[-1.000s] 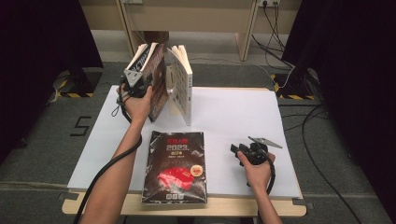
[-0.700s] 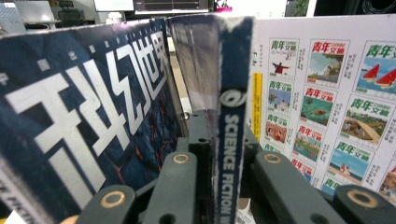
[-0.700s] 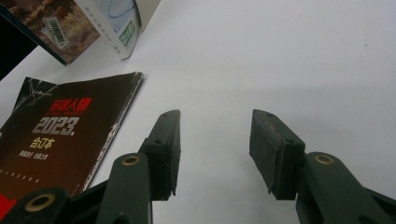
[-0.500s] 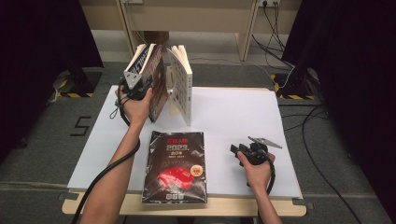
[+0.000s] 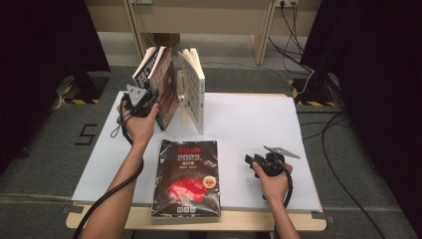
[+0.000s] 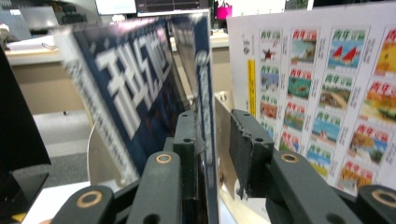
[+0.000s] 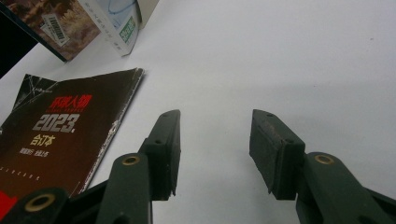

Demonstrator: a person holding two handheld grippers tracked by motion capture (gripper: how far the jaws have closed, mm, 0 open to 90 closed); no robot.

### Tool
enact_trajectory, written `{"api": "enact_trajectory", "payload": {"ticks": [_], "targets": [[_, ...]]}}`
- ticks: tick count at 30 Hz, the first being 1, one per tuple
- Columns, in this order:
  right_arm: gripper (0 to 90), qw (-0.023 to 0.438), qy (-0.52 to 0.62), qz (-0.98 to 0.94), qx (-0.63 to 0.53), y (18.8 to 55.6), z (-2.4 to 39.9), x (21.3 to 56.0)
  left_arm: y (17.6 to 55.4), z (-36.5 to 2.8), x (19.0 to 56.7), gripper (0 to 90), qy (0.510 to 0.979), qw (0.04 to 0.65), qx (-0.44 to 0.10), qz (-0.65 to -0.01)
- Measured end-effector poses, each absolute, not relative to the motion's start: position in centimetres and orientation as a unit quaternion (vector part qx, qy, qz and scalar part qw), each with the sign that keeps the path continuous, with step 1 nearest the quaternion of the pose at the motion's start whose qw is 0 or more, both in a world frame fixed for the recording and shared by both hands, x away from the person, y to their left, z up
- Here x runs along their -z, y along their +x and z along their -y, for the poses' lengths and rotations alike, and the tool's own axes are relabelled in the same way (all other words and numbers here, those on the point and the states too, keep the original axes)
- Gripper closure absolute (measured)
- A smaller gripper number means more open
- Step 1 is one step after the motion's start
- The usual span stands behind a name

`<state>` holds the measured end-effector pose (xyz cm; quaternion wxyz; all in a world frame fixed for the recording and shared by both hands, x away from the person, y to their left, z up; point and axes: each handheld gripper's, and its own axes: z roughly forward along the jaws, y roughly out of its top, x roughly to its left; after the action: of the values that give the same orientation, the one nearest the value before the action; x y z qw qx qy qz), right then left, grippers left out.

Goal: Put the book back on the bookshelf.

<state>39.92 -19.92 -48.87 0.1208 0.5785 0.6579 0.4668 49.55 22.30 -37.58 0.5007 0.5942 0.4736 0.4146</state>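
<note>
Three books stand upright at the table's far left: a blue one (image 5: 146, 67) with white characters (image 6: 126, 88), a dark one (image 5: 165, 87) beside it, and a white one (image 5: 195, 89) whose cover shows coloured pictures (image 6: 327, 93). My left gripper (image 5: 149, 97) is at the dark book. Its jaws have just been opening, and the book's thin edge (image 6: 208, 93) stands between them with a gap on the right side (image 6: 215, 126). A black "2023" book (image 5: 188, 177) lies flat at the front. To its right, my right gripper (image 5: 251, 160) rests open over bare table (image 7: 215, 140).
The white table (image 5: 249, 119) has free room on its right half. A grey metal plate (image 6: 223, 105) stands between the upright books. Cables run across the floor at the right (image 5: 343, 149). A wooden bench (image 5: 199, 15) stands behind the table.
The left gripper's jaws have spread apart on the dark book, and the left hand has drawn back a little toward the left. The right hand has kept still.
</note>
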Motion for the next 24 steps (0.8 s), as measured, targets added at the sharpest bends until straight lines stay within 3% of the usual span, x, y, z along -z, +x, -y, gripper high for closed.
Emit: {"api": "enact_trajectory", "payload": {"ticks": [18, 24], "targets": [[54.1, 0.116, 0.581, -0.657, -0.466, 40.0, 19.9, 49.0, 46.6, -25.0, 40.9, 62.0, 0.595, 0.495, -0.379, -0.507], [54.0, 0.115, 0.582, -0.656, -0.466, 39.9, 20.0, 49.0, 47.5, -26.3, 40.3, 47.8, 0.565, 0.504, -0.381, -0.531]]}}
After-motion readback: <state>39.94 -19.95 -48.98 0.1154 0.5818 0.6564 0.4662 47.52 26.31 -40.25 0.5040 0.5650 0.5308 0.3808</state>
